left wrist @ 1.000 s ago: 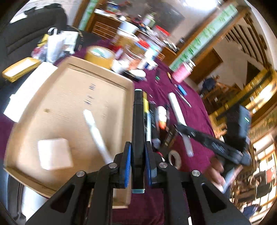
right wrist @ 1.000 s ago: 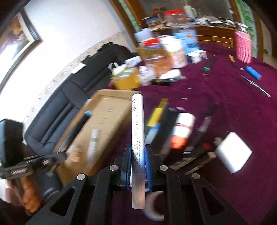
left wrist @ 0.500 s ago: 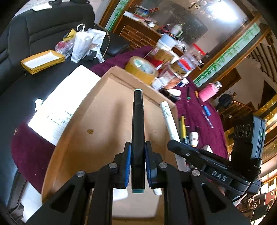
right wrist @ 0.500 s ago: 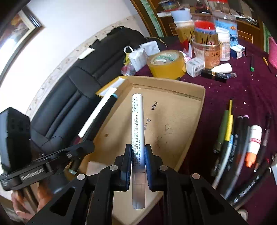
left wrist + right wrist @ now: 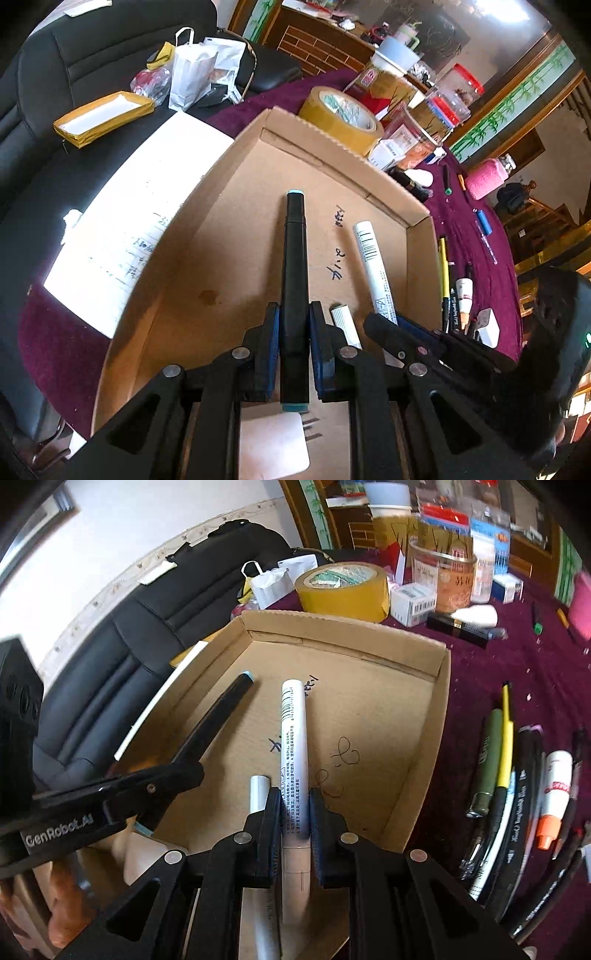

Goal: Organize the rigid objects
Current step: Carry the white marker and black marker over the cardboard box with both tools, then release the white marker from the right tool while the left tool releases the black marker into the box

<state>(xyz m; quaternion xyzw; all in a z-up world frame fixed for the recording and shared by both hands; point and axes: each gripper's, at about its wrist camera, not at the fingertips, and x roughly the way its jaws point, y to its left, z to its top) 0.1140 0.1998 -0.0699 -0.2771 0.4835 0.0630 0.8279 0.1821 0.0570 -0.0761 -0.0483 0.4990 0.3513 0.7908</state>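
My left gripper (image 5: 293, 325) is shut on a black marker (image 5: 294, 258) with teal ends, held over the shallow cardboard box (image 5: 332, 147). My right gripper (image 5: 293, 805) is shut on a white marker (image 5: 293, 738) with printed text, held over the same box (image 5: 436, 716), just right of the black marker (image 5: 218, 716). The white marker also shows in the left wrist view (image 5: 373, 266). A silver-white pen (image 5: 258, 794) and a white block (image 5: 273, 446) lie inside the box beneath the grippers.
A row of pens and markers (image 5: 517, 794) lies on the maroon cloth (image 5: 498, 675) right of the box. A yellow tape roll (image 5: 343, 587), jars and small cartons stand behind it. A white sheet (image 5: 125, 236) and a black chair (image 5: 147, 620) are to the left.
Both grippers have carried their markers from above the maroon cloth and pen row leftward to over the box, and have come lower and closer to its floor.
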